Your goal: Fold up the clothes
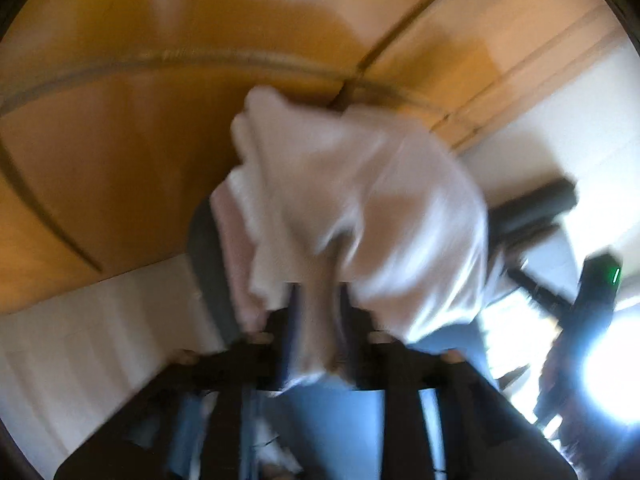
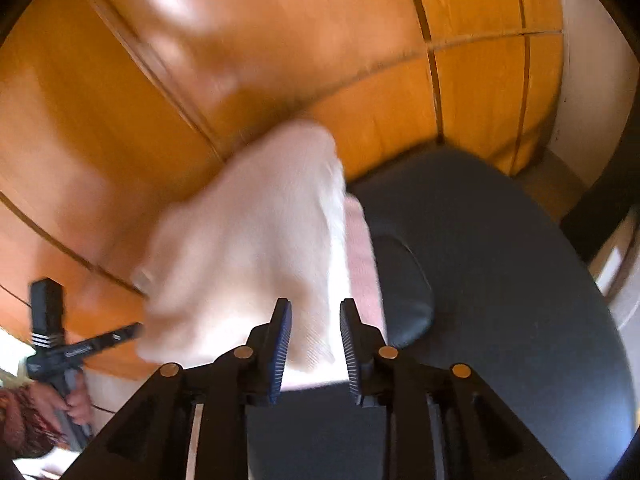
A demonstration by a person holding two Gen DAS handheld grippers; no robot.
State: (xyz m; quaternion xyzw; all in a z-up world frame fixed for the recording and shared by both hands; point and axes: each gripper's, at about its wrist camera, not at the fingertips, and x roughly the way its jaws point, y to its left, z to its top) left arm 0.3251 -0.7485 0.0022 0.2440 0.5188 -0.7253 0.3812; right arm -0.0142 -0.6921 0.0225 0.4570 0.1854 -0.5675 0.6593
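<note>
A white garment (image 1: 360, 200) hangs bunched over a blue-grey chair seat (image 2: 500, 280), and both views are blurred. In the left wrist view a fold of it runs between the fingers of my left gripper (image 1: 316, 292), which stand apart. My right gripper (image 2: 314, 304) is open, its ribbed pads well apart, with the garment (image 2: 248, 240) showing flat in the gap and beyond it. A pale pink layer (image 2: 360, 264) lies under the white cloth on the seat. The left gripper (image 2: 134, 328) also shows at the garment's left edge. The right gripper (image 1: 516, 274) shows at its right edge.
Orange wooden cupboard doors (image 2: 280, 60) stand close behind the chair. A black armrest (image 1: 536, 204) juts out at the right. A hand (image 2: 76, 400) with a reddish patterned sleeve holds the left gripper's handle. Pale wall or floor (image 1: 80, 340) shows low on the left.
</note>
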